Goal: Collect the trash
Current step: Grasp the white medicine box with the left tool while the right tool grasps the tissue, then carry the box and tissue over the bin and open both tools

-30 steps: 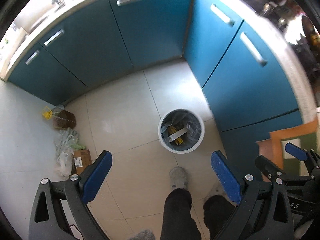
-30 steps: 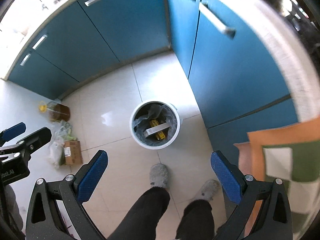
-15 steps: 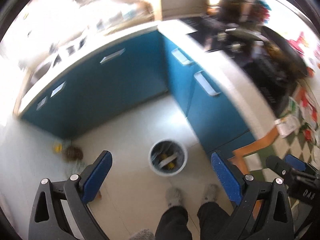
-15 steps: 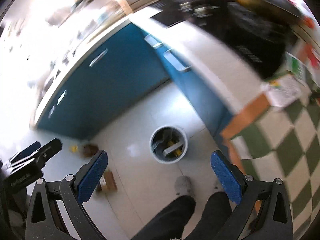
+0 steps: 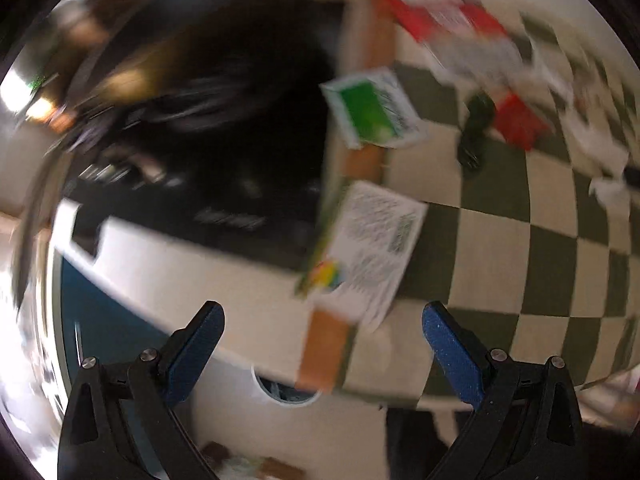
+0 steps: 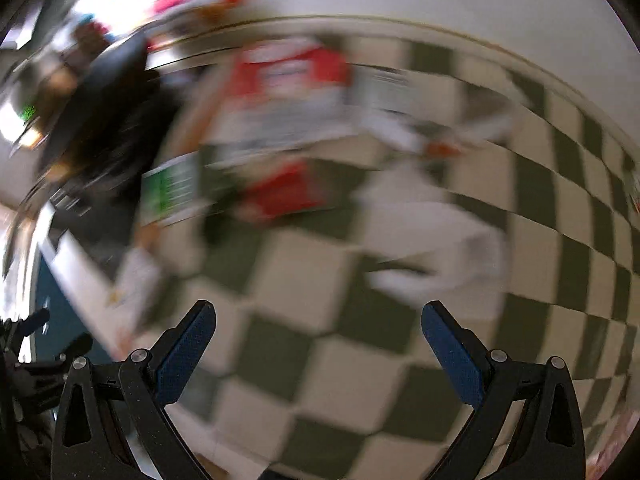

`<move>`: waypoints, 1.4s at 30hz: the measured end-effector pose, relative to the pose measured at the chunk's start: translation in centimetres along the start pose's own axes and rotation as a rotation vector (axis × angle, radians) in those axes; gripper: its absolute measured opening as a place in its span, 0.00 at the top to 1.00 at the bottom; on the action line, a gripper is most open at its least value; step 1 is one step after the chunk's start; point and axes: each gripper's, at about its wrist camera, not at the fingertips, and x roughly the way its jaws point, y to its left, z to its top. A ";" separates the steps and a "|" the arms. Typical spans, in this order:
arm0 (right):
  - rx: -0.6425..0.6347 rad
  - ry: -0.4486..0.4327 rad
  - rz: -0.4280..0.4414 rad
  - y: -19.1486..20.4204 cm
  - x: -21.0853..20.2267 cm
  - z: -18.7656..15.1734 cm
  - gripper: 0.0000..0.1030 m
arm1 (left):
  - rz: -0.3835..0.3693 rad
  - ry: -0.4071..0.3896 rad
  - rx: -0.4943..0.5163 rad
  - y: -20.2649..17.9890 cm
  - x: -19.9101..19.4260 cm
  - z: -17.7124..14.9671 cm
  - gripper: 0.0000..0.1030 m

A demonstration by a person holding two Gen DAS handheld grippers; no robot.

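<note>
1. Two grippers, left gripper (image 5: 322, 322) and right gripper (image 6: 318, 320), both with jaws wide and nothing between them.
2. We judge the job barely begun: litter lies all over the checkered surface (image 5: 492, 240), none of it held.
3. The bin (image 5: 286, 394) peeks out low in the left view, under the surface edge, between the left jaws and near them; what it holds we cannot tell.
4. Nearest trash for the left: a white printed box (image 5: 372, 248), just ahead of the jaws at the surface edge.
5. Beyond it, a green packet (image 5: 372, 112), a red wrapper (image 5: 518, 122) and a dark item (image 5: 474, 132), well apart from the jaws.
6. The right view is badly smeared: we make out white paper (image 6: 432, 252) ahead of the jaws and red packaging (image 6: 284, 194) farther off.
</note>
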 end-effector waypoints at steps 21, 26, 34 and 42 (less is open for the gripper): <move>-0.002 -0.016 0.102 -3.4 3.8 1.7 0.98 | -0.072 0.011 -0.169 2.0 2.5 2.1 0.34; -0.054 -0.031 0.199 -1.1 0.4 1.5 0.98 | -0.155 -0.086 -0.327 3.7 -1.6 -0.7 0.35; -0.220 0.005 0.381 9.3 -2.9 -1.1 0.98 | -0.218 -0.182 -0.537 7.6 -5.2 -6.2 0.35; -0.443 0.089 0.498 21.7 -2.7 -7.2 0.98 | -0.248 -0.194 -0.802 14.3 -4.4 -16.2 0.35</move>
